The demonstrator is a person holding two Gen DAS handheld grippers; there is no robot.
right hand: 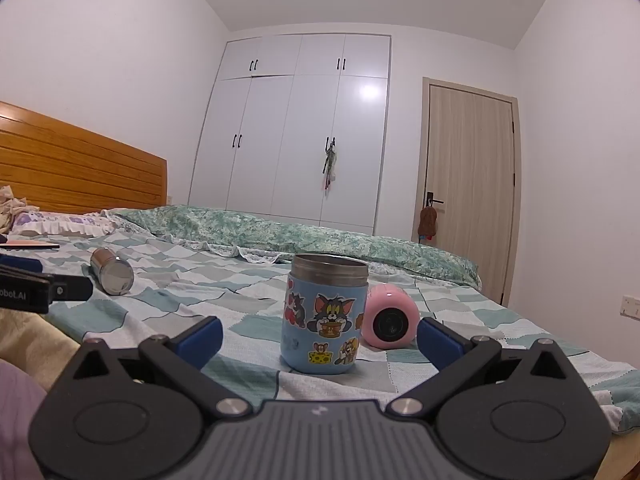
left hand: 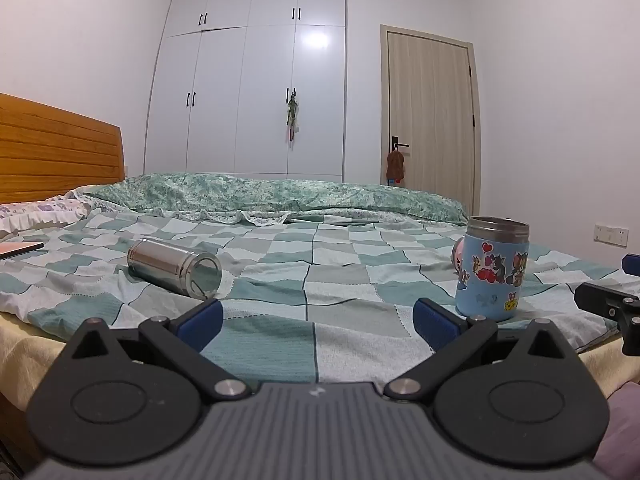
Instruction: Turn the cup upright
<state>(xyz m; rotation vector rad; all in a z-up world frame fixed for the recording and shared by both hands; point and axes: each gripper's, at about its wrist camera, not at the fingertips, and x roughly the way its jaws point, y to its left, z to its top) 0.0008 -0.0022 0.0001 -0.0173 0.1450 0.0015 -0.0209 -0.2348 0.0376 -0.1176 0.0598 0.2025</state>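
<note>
My left gripper [left hand: 316, 320], right gripper [right hand: 320, 336]: jaws wide, empty. Steel cup [left hand: 174, 268] on side near bed's [left hand: 280, 320] left edge; rigid, slick, likely rolls. I'd clamp mid-body.

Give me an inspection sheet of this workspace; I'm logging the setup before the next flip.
Surface: bed with a checked sheet, wrinkled.
Job's things: blue cup upright, mouth up; steel cup on its side; pink cup on its side behind the blue one.
Clutter: flat object at the bed's left edge, rolled quilt.
Grippers: left gripper open, empty; right gripper open, empty, facing the blue cup.
Cables: nothing seen.
Surroundings: wardrobe, door, headboard.
</note>
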